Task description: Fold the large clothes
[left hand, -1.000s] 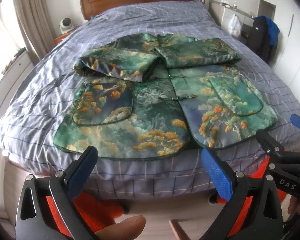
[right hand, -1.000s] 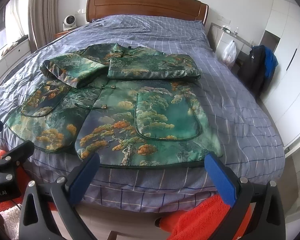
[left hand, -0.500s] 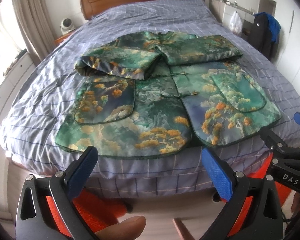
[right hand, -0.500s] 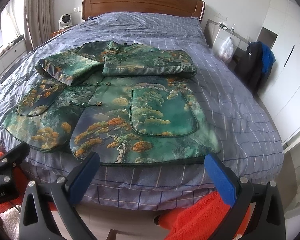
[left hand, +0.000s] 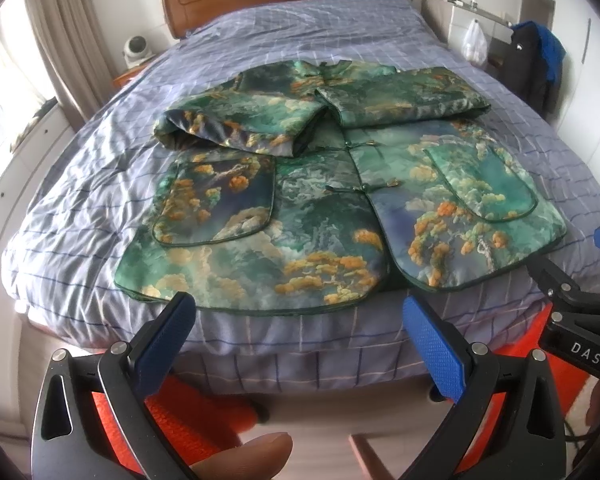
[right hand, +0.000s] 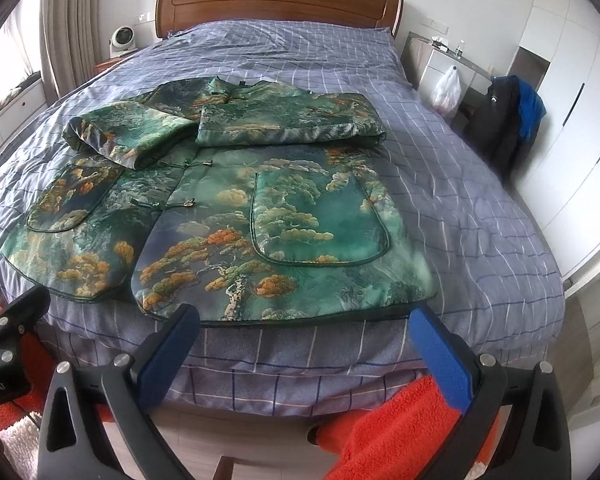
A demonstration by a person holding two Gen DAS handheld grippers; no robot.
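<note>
My left gripper [left hand: 296, 328] and right gripper [right hand: 304, 336] hover side by side, jaws spread wide, gripping nothing.

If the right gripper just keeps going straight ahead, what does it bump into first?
Probably the bottom hem of the green patterned jacket, lying flat on the bed. The open right gripper points at that hem near the bed's foot edge. Depth is hard to judge, so it might touch the checked bed cover just below first.

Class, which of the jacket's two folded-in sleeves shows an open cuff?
The green brocade jacket's sleeve on the window side; its cuff gapes open, the other lies flat.
</note>
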